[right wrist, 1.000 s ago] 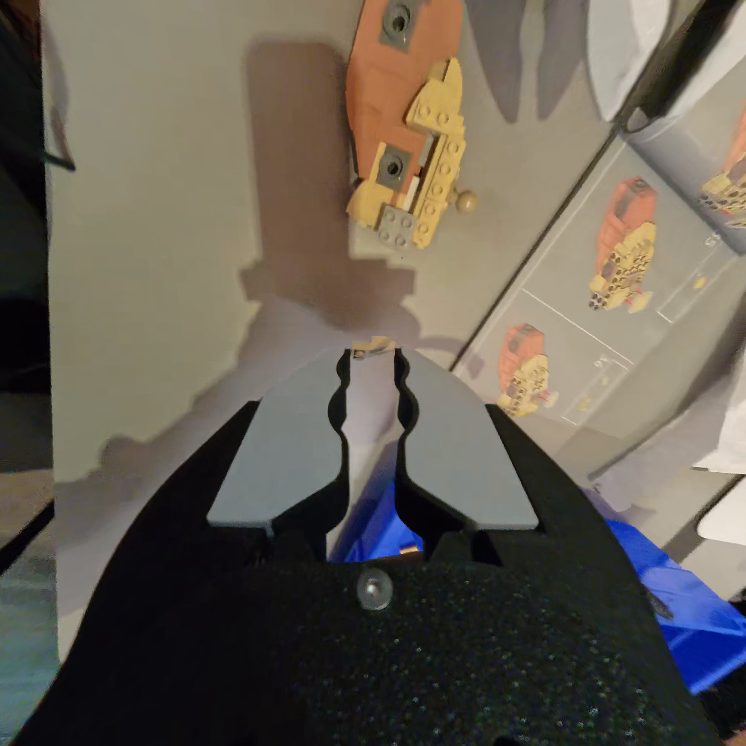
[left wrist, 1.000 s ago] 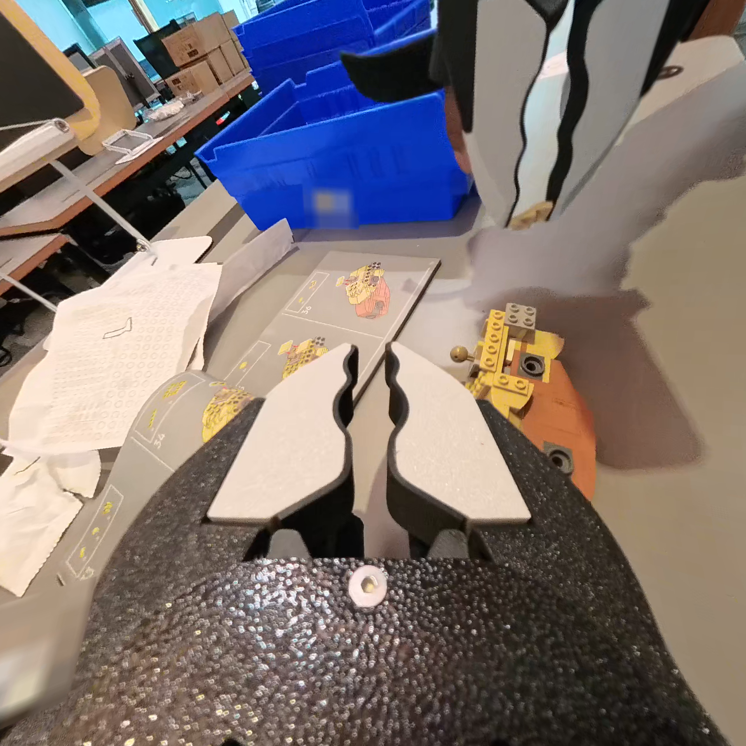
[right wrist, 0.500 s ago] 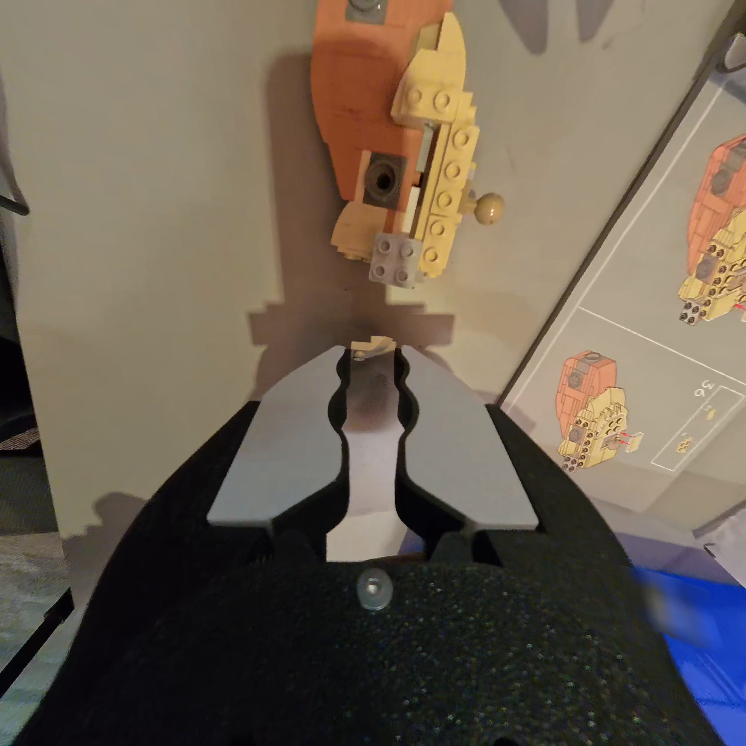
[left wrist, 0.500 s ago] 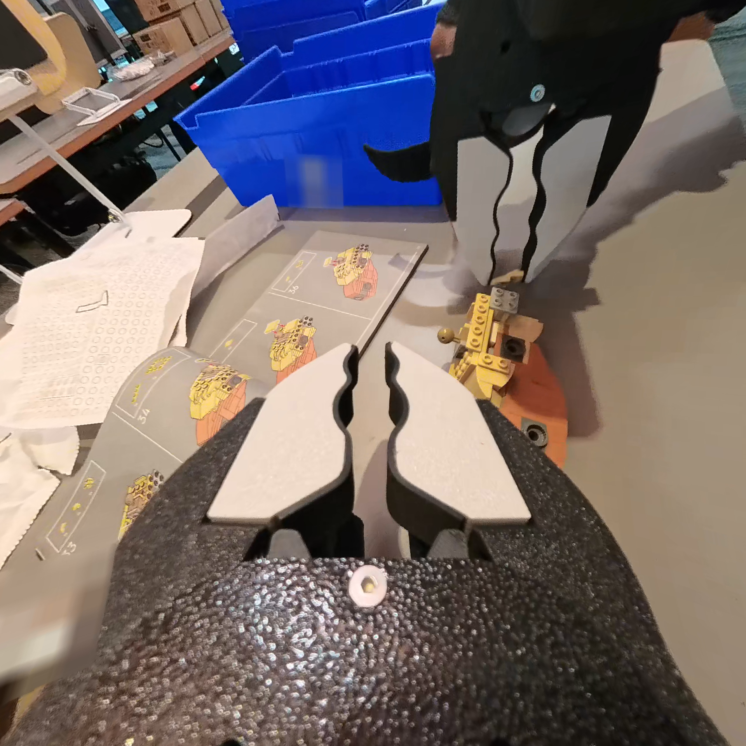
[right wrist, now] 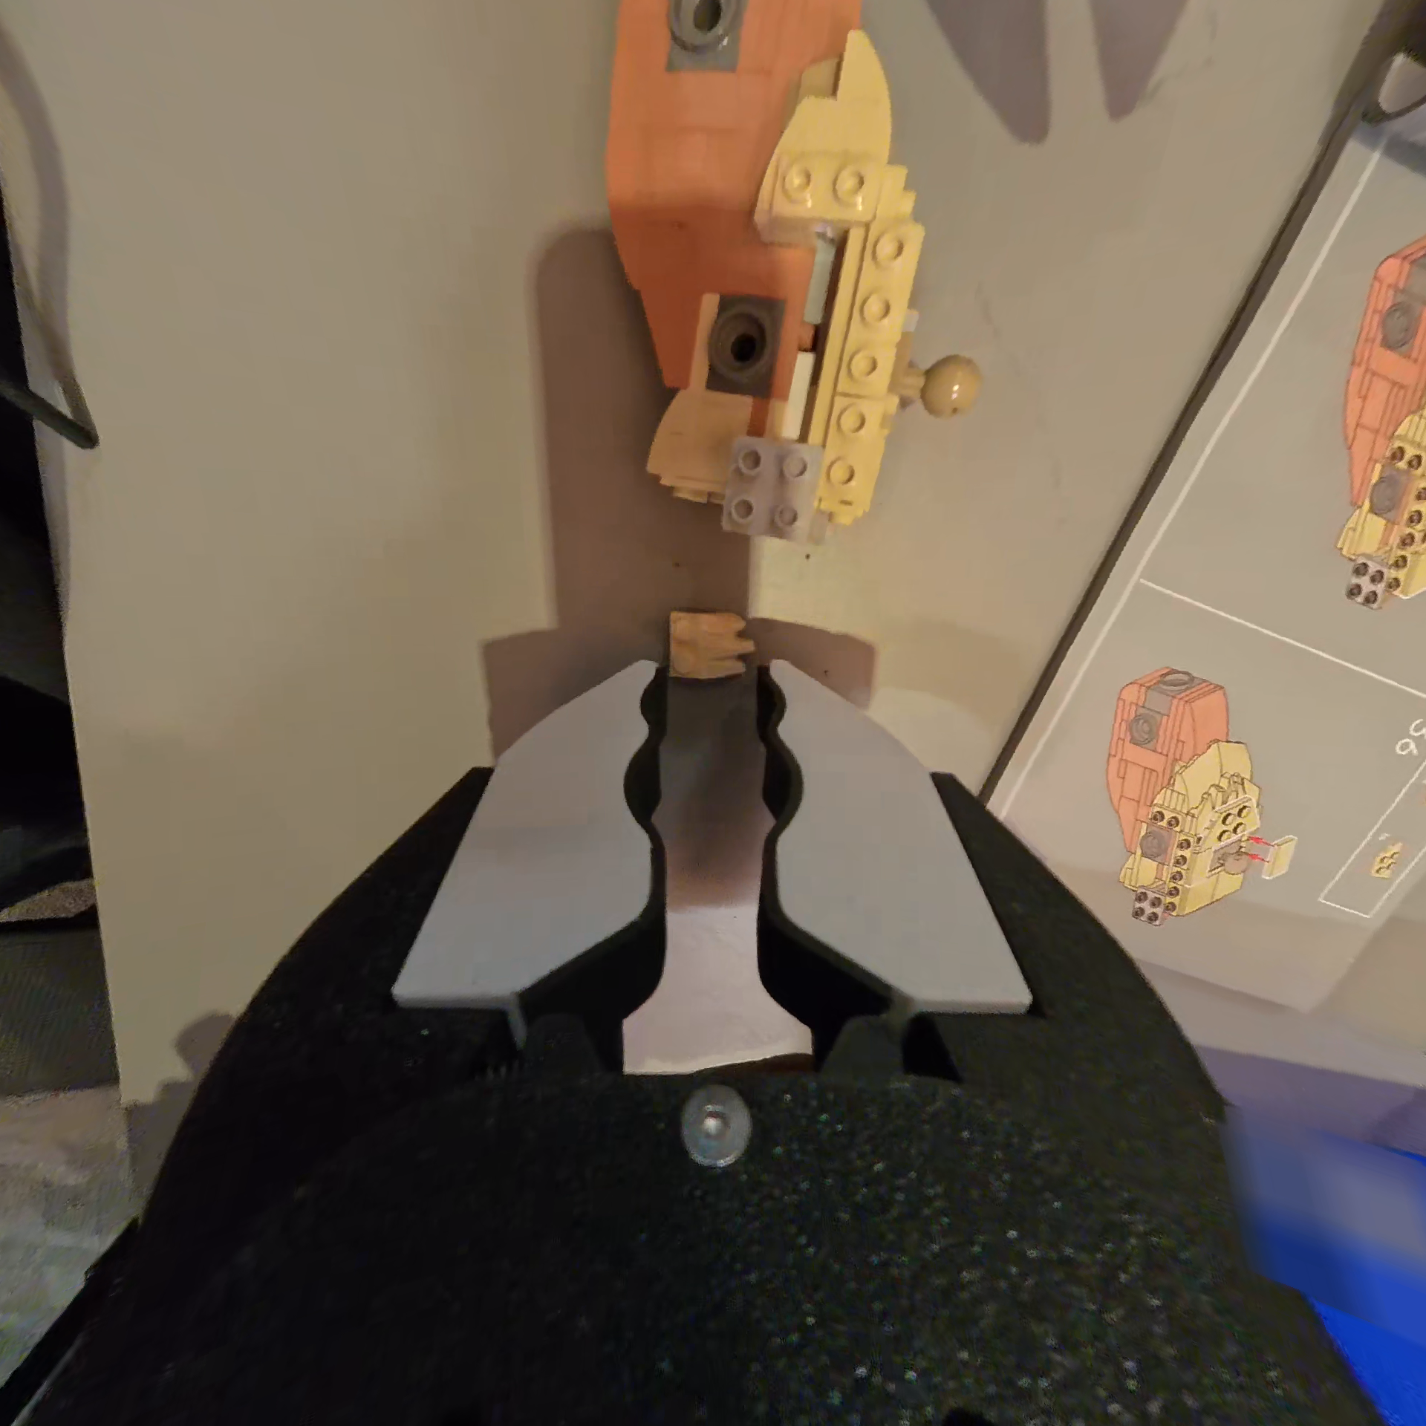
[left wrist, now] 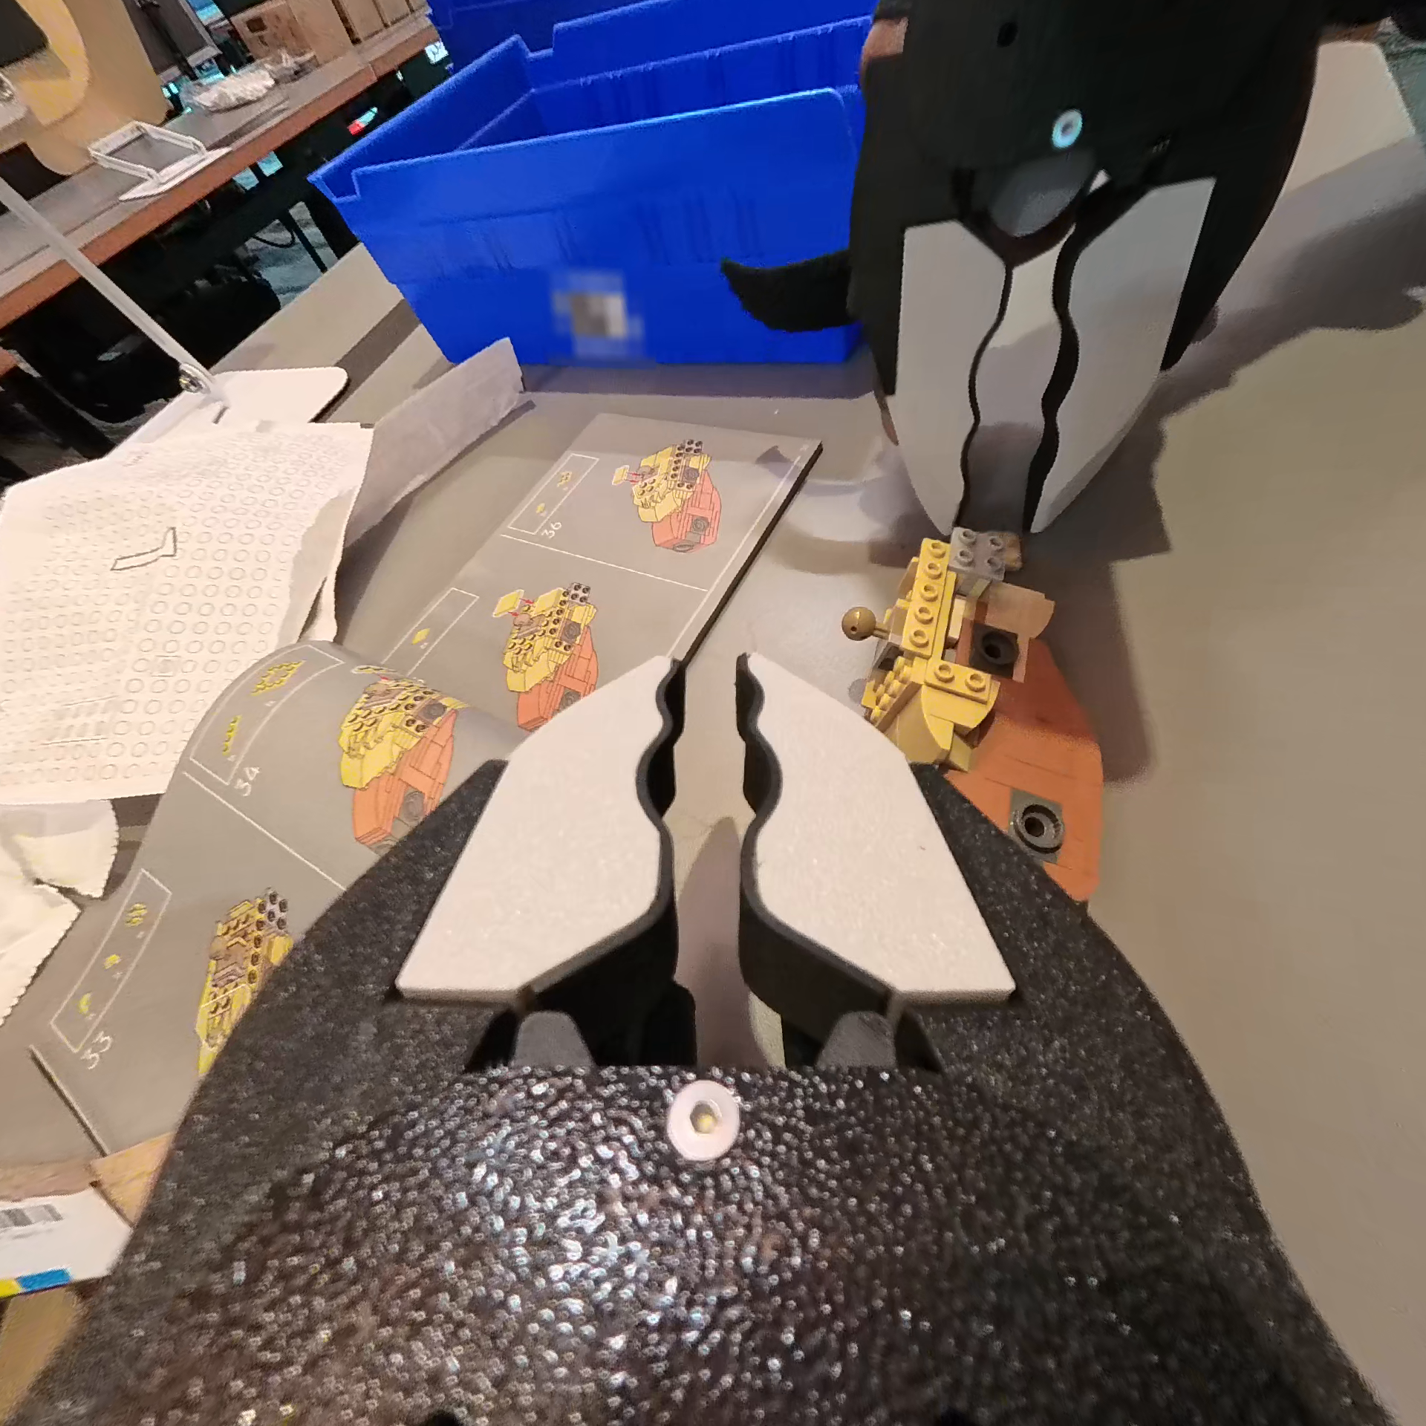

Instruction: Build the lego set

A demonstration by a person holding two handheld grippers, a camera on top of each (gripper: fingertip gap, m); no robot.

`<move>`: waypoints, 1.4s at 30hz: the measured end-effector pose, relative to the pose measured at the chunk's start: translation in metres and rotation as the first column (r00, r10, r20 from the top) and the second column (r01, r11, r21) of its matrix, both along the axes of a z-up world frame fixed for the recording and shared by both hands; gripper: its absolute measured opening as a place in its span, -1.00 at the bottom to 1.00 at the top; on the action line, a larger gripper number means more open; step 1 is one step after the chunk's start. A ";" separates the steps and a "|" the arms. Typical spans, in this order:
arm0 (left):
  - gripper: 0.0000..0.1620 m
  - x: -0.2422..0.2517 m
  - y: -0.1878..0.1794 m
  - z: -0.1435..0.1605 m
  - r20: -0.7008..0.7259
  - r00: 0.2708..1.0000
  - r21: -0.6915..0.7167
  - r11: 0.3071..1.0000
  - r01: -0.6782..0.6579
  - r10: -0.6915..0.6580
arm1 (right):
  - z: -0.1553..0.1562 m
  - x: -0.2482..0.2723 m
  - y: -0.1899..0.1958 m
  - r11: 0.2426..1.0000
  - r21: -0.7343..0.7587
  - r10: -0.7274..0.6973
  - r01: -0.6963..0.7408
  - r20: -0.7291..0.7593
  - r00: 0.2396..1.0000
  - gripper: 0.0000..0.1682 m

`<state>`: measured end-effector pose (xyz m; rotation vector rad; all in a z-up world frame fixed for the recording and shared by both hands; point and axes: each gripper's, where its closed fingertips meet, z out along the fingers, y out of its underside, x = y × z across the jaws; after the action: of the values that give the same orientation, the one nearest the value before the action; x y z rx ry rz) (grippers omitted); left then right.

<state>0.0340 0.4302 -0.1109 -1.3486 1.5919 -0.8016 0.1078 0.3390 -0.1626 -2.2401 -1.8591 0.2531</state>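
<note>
Lego model [left wrist: 980,694], orange hull with yellow and tan bricks, lies on the grey bench [left wrist: 1250,772] at centre right of my left wrist view; in my right wrist view it sits at top centre [right wrist: 741,255]. A grey four-stud plate [right wrist: 772,482] sits at the model's near end in the right view, and a tan ball knob [right wrist: 953,386] sticks out its right side.

My right hand-held gripper [right wrist: 706,671] pinches a small tan piece [right wrist: 706,644] at its fingertips, just below the grey plate in frame; I can't tell if they touch. In the left view this gripper [left wrist: 995,513] points down at the upper right, tips right at the model's far end.

My left hand-held gripper [left wrist: 706,671] is nearly closed with a narrow gap, holding nothing, low over the bench just left of the model.

Instruction booklet [left wrist: 617,555] lies open at centre left of the left view, white perforated paper [left wrist: 154,586] at far left, blue bins [left wrist: 602,193] across the top.
</note>
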 end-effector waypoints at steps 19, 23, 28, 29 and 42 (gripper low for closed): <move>-0.86 0.006 0.006 -0.007 -0.001 1.000 0.008 1.000 0.003 -0.003 | 0.086 0.067 -0.025 0.921 0.237 -0.208 0.310 -0.373 0.904 -0.71; -0.85 0.010 0.003 -0.011 -0.028 0.999 0.009 1.000 0.022 -0.022 | 0.100 0.102 -0.026 0.883 0.276 -0.252 0.381 -0.406 0.878 -0.71; -0.85 0.014 0.004 -0.013 -0.039 0.999 0.015 1.000 0.017 -0.016 | 0.105 0.141 -0.018 0.842 0.318 -0.293 0.436 -0.409 0.864 -0.72; -0.85 0.015 0.005 -0.012 -0.034 0.999 0.008 1.000 0.011 -0.011 | 0.106 0.147 -0.015 0.835 0.325 -0.296 0.444 -0.415 0.860 -0.72; -0.85 0.032 0.013 -0.010 -0.022 1.000 -0.005 1.000 -0.016 0.015 | 0.115 0.173 0.001 0.708 0.433 -0.235 0.557 -0.600 0.765 -0.77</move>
<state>0.0657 0.4436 -0.1209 -1.3759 1.5953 -0.7847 0.2805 0.3402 -0.0472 -1.8257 -0.9336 0.1302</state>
